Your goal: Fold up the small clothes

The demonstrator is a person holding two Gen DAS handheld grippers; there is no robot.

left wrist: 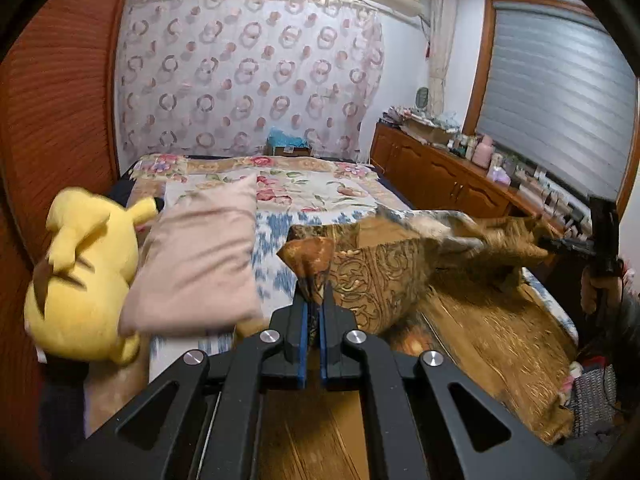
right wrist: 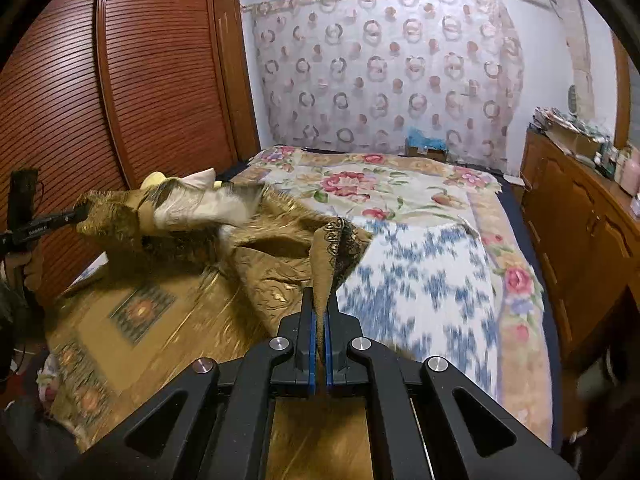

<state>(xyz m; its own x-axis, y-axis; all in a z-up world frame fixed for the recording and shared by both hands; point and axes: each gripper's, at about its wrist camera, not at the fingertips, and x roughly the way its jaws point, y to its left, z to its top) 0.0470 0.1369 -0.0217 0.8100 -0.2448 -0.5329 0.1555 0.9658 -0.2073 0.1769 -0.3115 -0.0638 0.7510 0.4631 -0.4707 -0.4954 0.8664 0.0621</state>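
Observation:
A brown and gold patterned garment [left wrist: 384, 276] hangs stretched above the bed between both grippers. My left gripper [left wrist: 314, 304] is shut on one corner of it, the cloth pinched between its blue pads. In the right wrist view my right gripper [right wrist: 320, 312] is shut on the other corner of the same garment [right wrist: 280, 240]. The right gripper [left wrist: 560, 245] shows at the right edge of the left wrist view with a hand behind it. The left gripper [right wrist: 76, 214] appears at the left of the right wrist view. The garment's pale lining shows in the middle and the image is blurred.
A golden patterned cloth [right wrist: 132, 312] covers the near part of the bed, with a blue-and-white blanket [right wrist: 420, 280] and floral spread beyond. A pink pillow [left wrist: 200, 256] and yellow plush toy [left wrist: 80, 272] lie at left. A wooden cabinet [left wrist: 440, 176] runs along the right, a slatted wardrobe [right wrist: 140, 80] at left.

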